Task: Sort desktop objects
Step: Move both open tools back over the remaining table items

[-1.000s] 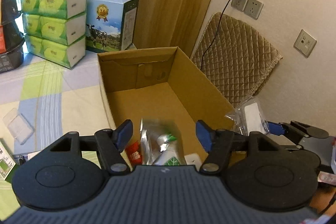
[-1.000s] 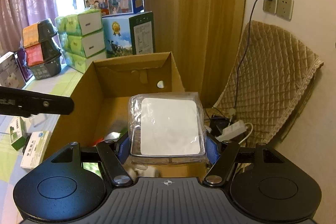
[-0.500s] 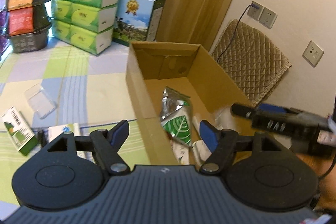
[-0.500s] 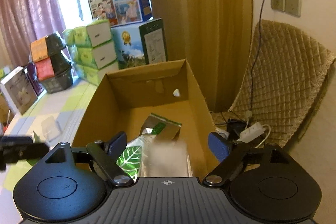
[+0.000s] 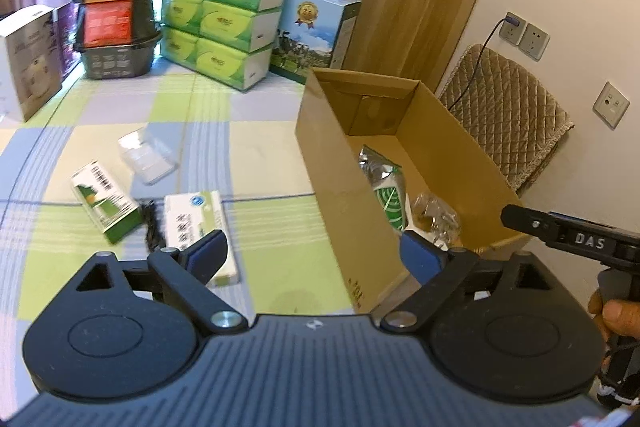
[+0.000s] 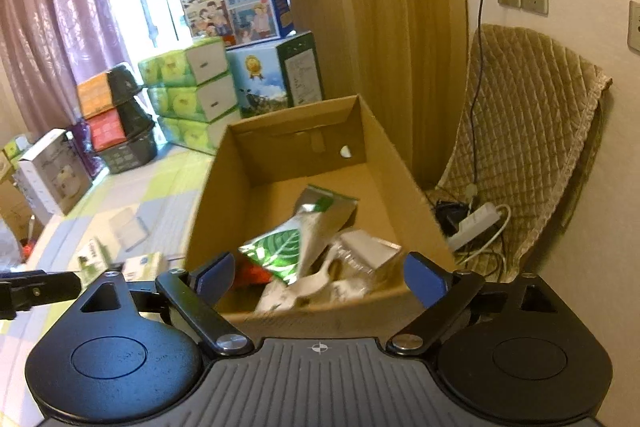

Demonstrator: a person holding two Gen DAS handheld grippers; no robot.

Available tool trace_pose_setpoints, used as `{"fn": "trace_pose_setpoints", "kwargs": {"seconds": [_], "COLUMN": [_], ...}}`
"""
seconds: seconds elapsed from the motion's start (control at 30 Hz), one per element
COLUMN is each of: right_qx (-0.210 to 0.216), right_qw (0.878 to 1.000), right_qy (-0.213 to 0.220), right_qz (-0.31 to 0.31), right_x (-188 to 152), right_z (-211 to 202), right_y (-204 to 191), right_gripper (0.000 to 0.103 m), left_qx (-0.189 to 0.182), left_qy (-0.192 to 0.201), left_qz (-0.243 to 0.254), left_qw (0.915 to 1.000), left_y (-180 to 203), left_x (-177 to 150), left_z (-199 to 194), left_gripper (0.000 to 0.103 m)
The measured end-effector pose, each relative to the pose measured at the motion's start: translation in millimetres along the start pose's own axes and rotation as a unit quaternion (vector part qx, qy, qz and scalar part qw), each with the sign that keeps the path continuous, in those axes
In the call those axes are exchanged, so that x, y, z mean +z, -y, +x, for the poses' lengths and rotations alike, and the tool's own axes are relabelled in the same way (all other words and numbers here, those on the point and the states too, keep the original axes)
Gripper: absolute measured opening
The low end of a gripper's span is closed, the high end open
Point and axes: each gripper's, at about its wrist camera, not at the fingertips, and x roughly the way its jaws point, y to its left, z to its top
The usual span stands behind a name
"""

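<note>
White flat rectangular carton [image 5: 198, 227], long axis near-to-far, is seen just beyond left gripper [image 5: 312, 259], slightly left; jaws spread wide, nothing held. Right gripper [image 6: 320, 279], equally wide and empty, is held over brown cardboard box [image 6: 224, 195]. Left judged nearer.

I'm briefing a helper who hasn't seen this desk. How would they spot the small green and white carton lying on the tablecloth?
Start at the open cardboard box on the checked tablecloth. Three small items lie on the cloth to its left. The green and white carton is the leftmost, beside a white and blue carton and nearer the camera than a clear plastic case; only it has a barcode and green side.
</note>
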Motion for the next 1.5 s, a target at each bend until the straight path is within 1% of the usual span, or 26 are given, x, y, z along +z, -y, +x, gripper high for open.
{"fn": "trace_pose_setpoints", "kwargs": {"seconds": [0.23, 0.5, 0.6, 0.83, 1.0, 1.1, 1.37, 1.5], "right_qx": [0.029, 0.075, 0.087, 0.104, 0.11, 0.105, 0.102, 0.1], "right_qw": [0.999, 0.996, 0.995, 0.993, 0.992, 0.992, 0.99, 0.989], "right_qy": [0.008, -0.008, -0.014, -0.018, -0.017, -0.015, -0.011, -0.013], "right_qz": [-0.014, -0.042, -0.049, -0.057, -0.067, -0.071, -0.096, -0.107], "right_x": [-17.9, -48.0, -58.5, -70.8, -74.3, -75.6, -82.0, -87.2], "right_z": [-34.0, -47.4, -50.2, -58.1, -63.8, -65.4, -67.9, -64.0], "right_y": [-45.7, -95.2, -105.7, -118.6, -125.6, -131.0, -149.8, -152.4], "right_gripper": [0.096, 0.097, 0.098, 0.098, 0.098, 0.098, 0.098, 0.098], "left_qx": [0.031, 0.085, 0.107, 0.131, 0.134, 0.13, 0.123, 0.118], "left_qy": [0.01, 0.015, 0.019, 0.026, 0.038, 0.045, 0.062, 0.067], "left_qz": [-0.006, -0.031, -0.037, -0.051, -0.052, -0.054, -0.059, -0.065], "left_qw": [0.9994, 0.9958, 0.9934, 0.9897, 0.9889, 0.989, 0.9887, 0.9887], "left_y": [-26.9, -71.2, -82.9, -97.5, -98.5, -101.5, -114.5, -118.9], "left_x": [-24.1, -51.6, -58.6, -68.6, -70.2, -70.9, -67.6, -63.6], "left_z": [-44.8, -87.2, -101.3, -126.5, -139.0, -145.7, -153.6, -151.4], "left_gripper": [0.101, 0.101, 0.101, 0.101, 0.101, 0.101, 0.101, 0.101]}}
